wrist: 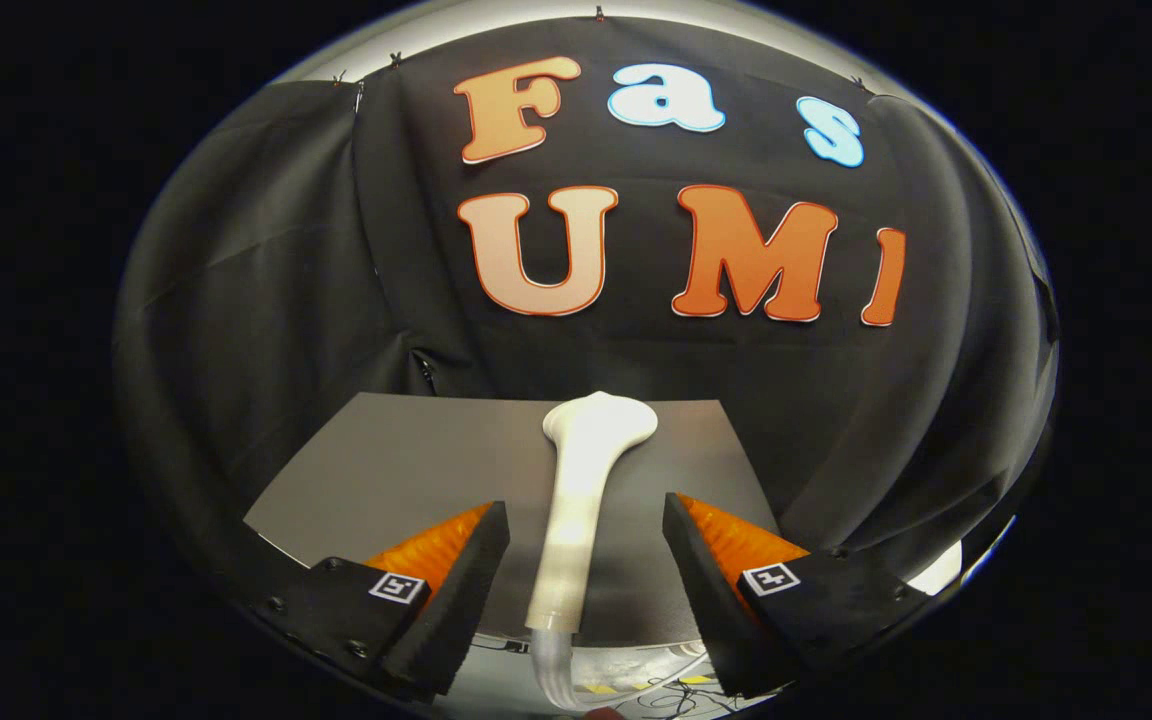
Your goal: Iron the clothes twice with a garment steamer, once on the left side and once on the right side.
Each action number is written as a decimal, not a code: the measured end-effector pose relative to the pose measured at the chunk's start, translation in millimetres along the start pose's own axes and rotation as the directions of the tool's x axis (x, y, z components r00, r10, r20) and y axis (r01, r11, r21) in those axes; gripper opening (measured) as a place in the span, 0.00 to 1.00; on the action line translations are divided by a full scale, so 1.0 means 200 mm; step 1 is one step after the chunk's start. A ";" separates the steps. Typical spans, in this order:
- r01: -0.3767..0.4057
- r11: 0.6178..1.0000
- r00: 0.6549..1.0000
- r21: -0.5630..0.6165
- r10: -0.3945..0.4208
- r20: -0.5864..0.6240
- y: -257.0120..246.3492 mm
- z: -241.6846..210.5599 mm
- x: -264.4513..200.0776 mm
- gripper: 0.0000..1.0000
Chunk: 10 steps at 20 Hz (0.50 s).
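Lying lengthwise on a flat grey board [406, 460] in the lower middle of the frame is one garment steamer [576, 500], the single task object in view. Its body is smooth, glossy white plastic: a slim, gently curved handle that widens at the far end into a rounded, flared head [601, 420], which rests near the board's far edge, toward the black cloth wall [266, 300]. At the near end the handle narrows into one translucent ribbed hose [554, 670] that drops off the board's front edge at the bottom centre of the frame. The board's surface is matte and even, trapezoid-shaped as seen here, with crisp straight edges. The cloth behind it is a dull woven fabric hanging in soft vertical folds. The gripper [586, 560] has two fingers, one at lower left [466, 590] and one at lower right [701, 590], each a thick wedge with a foam-like, finely grained inner face; each carries one small square printed marker, two markers in all. The fingers are spread wide, with the steamer's handle passing between them; a clear gap shows on both sides, so neither finger touches it and nothing is held. Below the board's front edge, at the bottom centre, loose thin cables [666, 690] lie on a pale surface; their number cannot be counted.
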State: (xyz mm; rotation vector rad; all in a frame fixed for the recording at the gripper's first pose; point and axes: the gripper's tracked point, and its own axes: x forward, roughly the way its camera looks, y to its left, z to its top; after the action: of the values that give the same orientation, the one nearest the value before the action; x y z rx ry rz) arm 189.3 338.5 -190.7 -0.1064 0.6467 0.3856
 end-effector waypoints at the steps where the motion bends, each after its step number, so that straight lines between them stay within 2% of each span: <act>1: -0.002 1.000 1.000 -0.003 0.002 -0.013 0.02 -0.01 0.04 0.99; 10: 0.026 1.000 0.991 -0.017 -0.028 -0.130 0.04 -0.11 0.32 0.99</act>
State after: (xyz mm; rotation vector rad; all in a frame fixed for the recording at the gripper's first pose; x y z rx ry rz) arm 221.3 361.0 -246.2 -0.1554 0.7702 0.3589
